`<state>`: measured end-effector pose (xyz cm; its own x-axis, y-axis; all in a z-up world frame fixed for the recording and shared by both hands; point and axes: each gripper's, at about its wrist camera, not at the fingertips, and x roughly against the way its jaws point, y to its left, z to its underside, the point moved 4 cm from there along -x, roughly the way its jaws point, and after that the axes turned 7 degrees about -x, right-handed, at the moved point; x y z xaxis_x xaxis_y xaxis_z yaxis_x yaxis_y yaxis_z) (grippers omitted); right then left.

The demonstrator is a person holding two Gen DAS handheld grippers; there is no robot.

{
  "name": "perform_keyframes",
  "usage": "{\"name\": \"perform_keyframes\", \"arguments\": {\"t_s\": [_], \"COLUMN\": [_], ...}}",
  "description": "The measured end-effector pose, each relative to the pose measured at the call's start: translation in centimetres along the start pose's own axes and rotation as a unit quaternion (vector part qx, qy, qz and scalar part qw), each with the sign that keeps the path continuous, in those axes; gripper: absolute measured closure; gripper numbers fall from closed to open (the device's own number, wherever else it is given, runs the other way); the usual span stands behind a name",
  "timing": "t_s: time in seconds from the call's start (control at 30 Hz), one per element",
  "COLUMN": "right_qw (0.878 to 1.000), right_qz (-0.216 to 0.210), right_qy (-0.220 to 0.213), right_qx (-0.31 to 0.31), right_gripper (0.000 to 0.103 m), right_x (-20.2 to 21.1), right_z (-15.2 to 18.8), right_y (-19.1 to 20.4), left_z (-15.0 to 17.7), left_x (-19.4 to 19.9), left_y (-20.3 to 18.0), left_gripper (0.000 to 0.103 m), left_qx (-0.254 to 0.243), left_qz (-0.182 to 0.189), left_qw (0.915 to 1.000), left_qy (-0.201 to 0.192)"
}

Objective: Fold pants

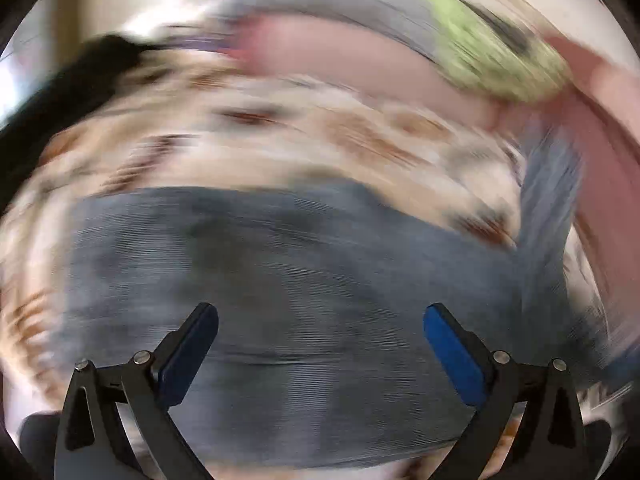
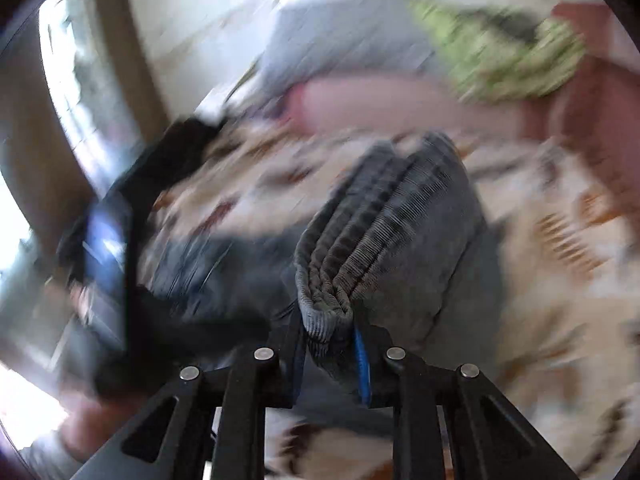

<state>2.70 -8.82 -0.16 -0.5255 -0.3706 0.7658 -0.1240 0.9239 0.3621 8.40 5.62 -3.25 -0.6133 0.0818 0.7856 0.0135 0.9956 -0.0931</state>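
Observation:
The grey pants (image 1: 288, 288) lie spread on a patterned beige bedspread (image 1: 280, 140); both views are motion-blurred. My left gripper (image 1: 320, 316) is open and empty, its blue pads wide apart just above the cloth. My right gripper (image 2: 328, 328) is shut on the ribbed elastic waistband of the pants (image 2: 360, 240), bunched in several layers and lifted off the bed. The rest of the pants (image 2: 460, 280) hangs down from it. The left gripper's dark body (image 2: 116, 264) shows at the left of the right wrist view.
A pink pillow (image 1: 340, 60), a green patterned cloth (image 1: 488, 52) and a grey cushion (image 2: 340, 40) lie at the far side of the bed. A dark object (image 1: 80, 76) sits at the left. A bright window (image 2: 72, 80) is on the left.

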Motion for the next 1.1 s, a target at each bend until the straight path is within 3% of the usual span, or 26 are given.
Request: {"name": "perform_keyframes", "arguments": {"t_s": [0.03, 0.07, 0.1, 0.17, 0.2, 0.3, 0.43, 0.5, 0.53, 0.57, 0.6, 0.63, 0.67, 0.77, 0.9, 0.97, 1.03, 1.1], "right_qw": [0.999, 0.997, 0.995, 0.998, 0.998, 0.993, 0.972, 0.954, 0.939, 0.930, 0.923, 0.917, 0.915, 0.922, 0.920, 0.924, 0.920, 0.912], "right_qz": [-0.011, -0.012, -0.011, -0.021, -0.035, -0.079, -0.098, -0.101, -0.111, -0.140, -0.158, -0.167, -0.179, -0.189, -0.180, -0.157, -0.146, -0.172], "right_qy": [0.032, 0.076, 0.100, 0.058, 0.060, 0.030, -0.016, 0.024, 0.071, 0.071, 0.066, 0.075, 0.069, 0.035, 0.027, 0.041, 0.043, 0.038], "right_qx": [0.003, 0.007, 0.003, 0.006, -0.007, -0.080, -0.215, -0.280, -0.317, -0.333, -0.343, -0.354, -0.355, -0.337, -0.346, -0.347, -0.361, -0.371], "right_gripper": [0.060, 0.042, 0.038, 0.033, 0.032, 0.030, 0.019, 0.017, 0.018, 0.018, 0.018, 0.018, 0.018, 0.018, 0.018, 0.018, 0.018, 0.018], "right_x": [-2.7, -5.5, -6.9, -5.8, -5.1, -1.7, 1.4, -0.1, -1.8, -2.0, -1.4, -0.9, 0.0, 1.7, -0.2, -2.3, -4.1, -4.5], "right_z": [1.8, 3.8, 5.2, 5.5, 5.5, 4.2, 2.8, 4.1, 5.5, 5.8, 5.4, 4.9, 3.8, 0.7, -3.1, -4.3, -4.5, -3.7], "right_y": [0.5, 0.7, 0.5, 0.5, 0.3, -2.0, -8.8, -12.0, -13.6, -14.3, -14.9, -15.3, -15.6, -16.4, -18.7, -20.0, -20.7, -21.1], "left_z": [0.3, 0.7, 1.0, 1.3, 1.3, 0.5, -0.3, 0.0, 0.7, 1.6, 3.9, 5.2, 5.3, 4.4, 1.2, -0.1, -1.2, -2.1], "left_x": [0.8, 1.3, 1.6, 2.0, 2.3, 2.7, 3.5, 3.3, 2.0, 0.1, -3.4, -5.1, -4.6, -2.4, 1.6, 1.6, 0.0, -1.7], "left_y": [2.2, 4.2, 5.4, 6.1, 5.8, 3.5, -2.8, -6.0, -7.5, -8.5, -9.7, -9.9, -9.9, -10.2, -10.5, -9.0, -6.9, -5.6], "left_gripper": [0.001, 0.001, 0.001, 0.001, 0.001, 0.001, 0.001, 0.001, 0.001, 0.001, 0.001, 0.000, 0.000, 0.001, 0.001, 0.001, 0.001, 0.003], "left_qx": [0.018, 0.031, 0.034, 0.028, 0.023, 0.012, -0.042, -0.071, -0.091, -0.114, -0.161, -0.180, -0.179, -0.159, -0.148, -0.079, 0.012, 0.049], "left_qz": [-0.018, -0.035, -0.044, -0.044, -0.037, 0.009, 0.081, 0.091, 0.079, 0.058, 0.018, -0.002, -0.002, 0.015, 0.052, 0.131, 0.200, 0.207], "left_qw": [0.9997, 0.9989, 0.9984, 0.9986, 0.9990, 0.9999, 0.9957, 0.9933, 0.9926, 0.9907, 0.9799, 0.9727, 0.9783, 0.9824, 0.9875, 0.9879, 0.9779, 0.9738], "left_qy": [-0.005, -0.003, 0.003, 0.006, 0.004, -0.001, -0.015, -0.011, 0.013, 0.047, 0.117, 0.146, 0.105, 0.097, 0.016, 0.027, 0.061, 0.080]}}
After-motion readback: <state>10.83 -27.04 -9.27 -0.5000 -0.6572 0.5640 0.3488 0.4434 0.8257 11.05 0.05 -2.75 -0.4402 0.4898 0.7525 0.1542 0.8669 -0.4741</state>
